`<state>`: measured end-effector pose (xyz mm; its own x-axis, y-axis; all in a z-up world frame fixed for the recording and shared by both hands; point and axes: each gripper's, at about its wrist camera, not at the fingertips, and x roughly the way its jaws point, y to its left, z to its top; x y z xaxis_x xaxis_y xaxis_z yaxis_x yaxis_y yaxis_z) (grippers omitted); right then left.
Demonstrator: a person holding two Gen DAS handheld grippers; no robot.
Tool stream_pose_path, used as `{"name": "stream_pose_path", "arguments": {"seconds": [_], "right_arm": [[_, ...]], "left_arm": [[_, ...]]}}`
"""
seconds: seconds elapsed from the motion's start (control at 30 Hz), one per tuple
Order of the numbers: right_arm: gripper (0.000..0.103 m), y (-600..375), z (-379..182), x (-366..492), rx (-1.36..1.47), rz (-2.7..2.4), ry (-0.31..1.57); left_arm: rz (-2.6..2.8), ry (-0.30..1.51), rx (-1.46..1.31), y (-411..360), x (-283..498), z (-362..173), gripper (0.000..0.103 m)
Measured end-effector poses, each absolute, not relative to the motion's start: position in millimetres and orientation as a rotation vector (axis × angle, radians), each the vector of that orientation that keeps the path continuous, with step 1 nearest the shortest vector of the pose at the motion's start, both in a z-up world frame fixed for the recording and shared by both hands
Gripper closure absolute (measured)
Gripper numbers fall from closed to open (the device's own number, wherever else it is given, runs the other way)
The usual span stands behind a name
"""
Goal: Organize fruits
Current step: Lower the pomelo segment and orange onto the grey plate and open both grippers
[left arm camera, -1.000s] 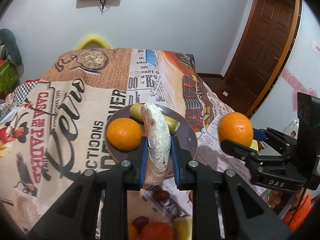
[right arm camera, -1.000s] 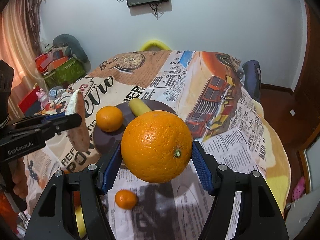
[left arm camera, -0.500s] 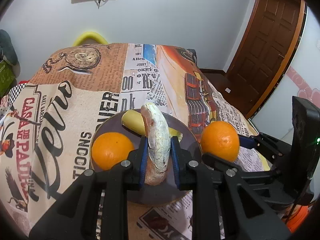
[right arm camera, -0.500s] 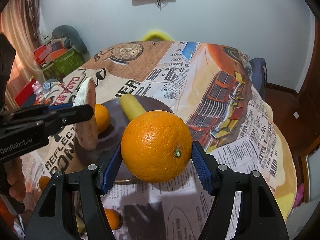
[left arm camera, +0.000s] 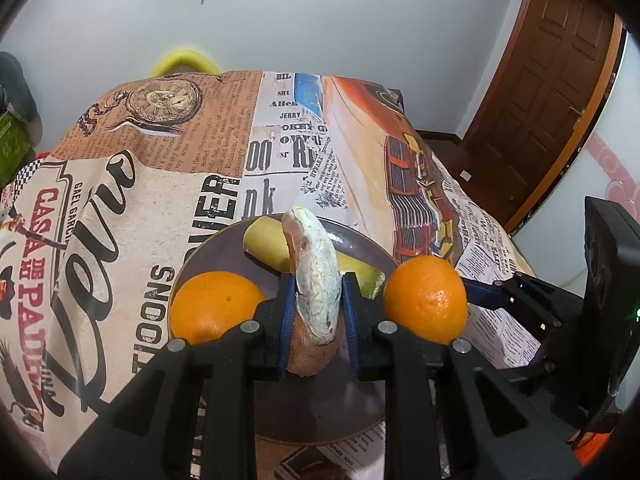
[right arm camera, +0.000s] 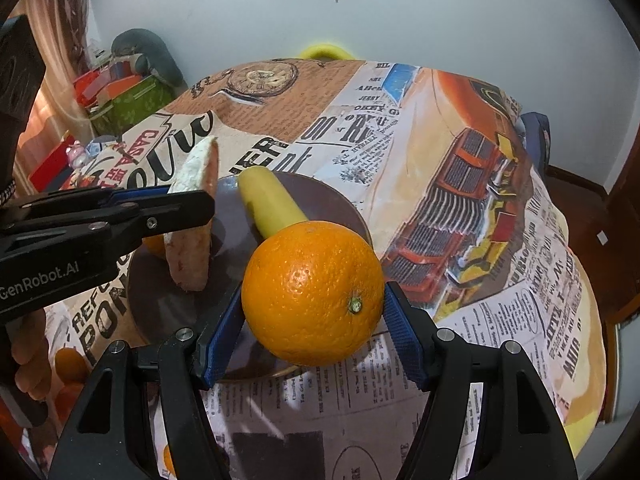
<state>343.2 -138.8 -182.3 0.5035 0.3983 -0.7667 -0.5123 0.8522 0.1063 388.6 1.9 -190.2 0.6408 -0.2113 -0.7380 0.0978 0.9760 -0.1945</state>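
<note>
The left gripper [left arm camera: 314,312] is clamping its blue-padded jaws on a fruit wedge [left arm camera: 316,280], a curved slice with a whitish mottled inner face and an orange-brown rind. The wedge is standing roughly upright between the pads, its tip rising above them and its lower end hanging just over the dark brown plate [left arm camera: 320,412]. From the right wrist view, the same wedge [right arm camera: 192,236] is showing in profile, sitting above the left half of the plate [right arm camera: 340,204].

The right gripper [right arm camera: 314,338] is squeezing its jaws against both sides of a large orange [right arm camera: 312,292], stem scar facing the camera. That held orange [left arm camera: 426,298] is hovering at the right rim of the plate, close beside the left gripper's right finger; whether it is touching the plate cannot be told.

On the plate itself, a second orange [left arm camera: 214,306] is resting at the left side, and a yellow banana-like fruit [left arm camera: 268,244] is lying across the far part, partly hidden behind the wedge. In the right wrist view this yellow fruit [right arm camera: 270,208] is running from the plate's far edge toward the held orange.

The plate is sitting on a worktop draped in a newspaper-print cloth [left arm camera: 160,184] with a pocket watch and an orange car printed on it. More small orange fruit [right arm camera: 66,364] is lying near the cloth's near-left edge.
</note>
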Motion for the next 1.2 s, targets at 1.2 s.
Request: {"name": "stream_pose_path", "arguments": {"seconds": [1.2], "right_arm": [[0.035, -149, -128, 283, -0.139, 0.553, 0.804]], "left_arm": [[-0.105, 0.784, -0.068, 23, 296, -133, 0.060]]}}
